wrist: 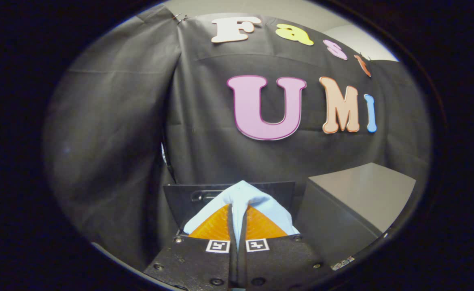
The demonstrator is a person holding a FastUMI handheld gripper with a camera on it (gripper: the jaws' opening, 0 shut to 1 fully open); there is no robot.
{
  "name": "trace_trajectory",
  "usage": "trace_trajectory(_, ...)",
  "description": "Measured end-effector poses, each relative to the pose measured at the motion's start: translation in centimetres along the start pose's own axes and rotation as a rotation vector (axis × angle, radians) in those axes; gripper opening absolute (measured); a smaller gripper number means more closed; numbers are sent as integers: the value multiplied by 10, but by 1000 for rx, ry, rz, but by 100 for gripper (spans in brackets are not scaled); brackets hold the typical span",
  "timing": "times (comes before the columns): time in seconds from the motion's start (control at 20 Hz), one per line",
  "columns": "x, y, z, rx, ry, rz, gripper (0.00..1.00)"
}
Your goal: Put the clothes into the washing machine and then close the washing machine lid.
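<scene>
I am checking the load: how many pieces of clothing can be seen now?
1. A light blue cloth is pinched between the closed fingers of the gripper, in front of the raised dark lid. More pieces may be hidden below.

The tongs [237, 210] consist of two wedge-shaped fingers [214, 230] with ribbed faces, tapering forward to their tips. Each finger is mounted on a flat black plate [192, 262]. Each plate carries one square black-and-white fiducial marker [217, 245] at its forward inner corner, and round screws [216, 281] are set along the plate edges.
</scene>
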State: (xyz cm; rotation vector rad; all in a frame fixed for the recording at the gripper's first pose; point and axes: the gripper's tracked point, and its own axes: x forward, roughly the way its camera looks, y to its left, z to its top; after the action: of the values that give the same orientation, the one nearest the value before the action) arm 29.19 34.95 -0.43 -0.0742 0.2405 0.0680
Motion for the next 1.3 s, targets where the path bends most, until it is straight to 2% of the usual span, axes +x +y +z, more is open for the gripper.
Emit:
trace_trajectory(0.25,26,17,-49,43,46,25,0)
trace_trajectory(0.8,68,36,-118,-8,140,32,1)
trace_trajectory(1.05,101,43,-164,-14,242,42,1)
trace_trajectory(1.2,110,40,-190,-40,299,27,1)
trace_trajectory(1.3,113,35,-198,-18,293,14,1)
